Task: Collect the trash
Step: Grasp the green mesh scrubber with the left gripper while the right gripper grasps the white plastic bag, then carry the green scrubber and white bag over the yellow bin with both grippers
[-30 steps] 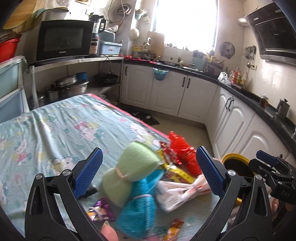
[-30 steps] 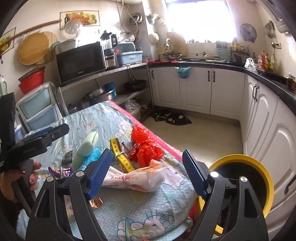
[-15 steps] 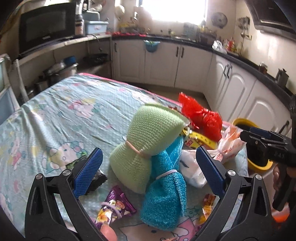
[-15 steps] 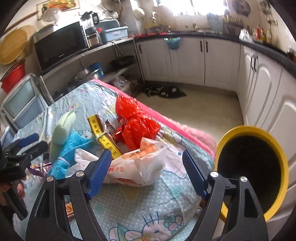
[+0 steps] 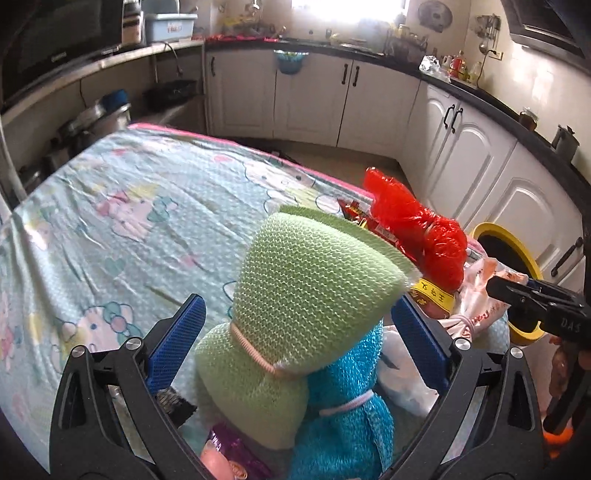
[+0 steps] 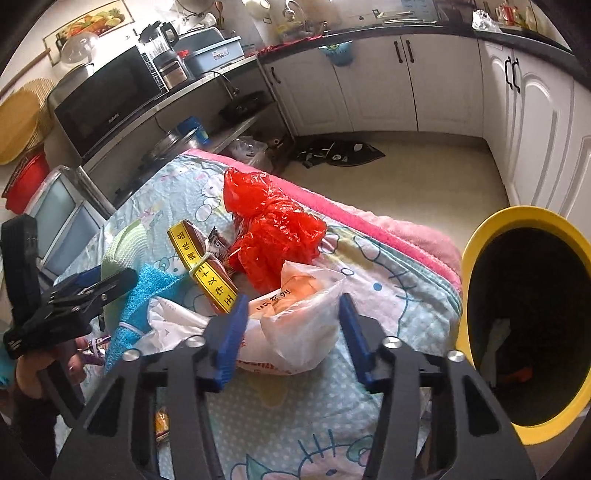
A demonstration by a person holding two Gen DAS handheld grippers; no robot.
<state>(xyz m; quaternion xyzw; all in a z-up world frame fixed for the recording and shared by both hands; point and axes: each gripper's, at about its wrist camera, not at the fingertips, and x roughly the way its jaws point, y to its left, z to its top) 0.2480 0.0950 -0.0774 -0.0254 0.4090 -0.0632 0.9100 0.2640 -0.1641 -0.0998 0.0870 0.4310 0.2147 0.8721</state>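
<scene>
The left gripper (image 5: 295, 343) points level over the surface (image 5: 122, 206), fingers spread around the green mesh scrubber (image 5: 306, 280). The right gripper (image 6: 290, 332) tilts down, fingers parted astride the white plastic bag (image 6: 295, 328) beside the yellow bin (image 6: 524, 321).

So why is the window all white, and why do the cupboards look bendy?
Left wrist view: the window is blown out by bright daylight, so nothing shows through it. Both views: the fisheye lens curves the cupboards, and dark corners ring each picture. Right wrist view: the bin's inside is very dark.
</scene>
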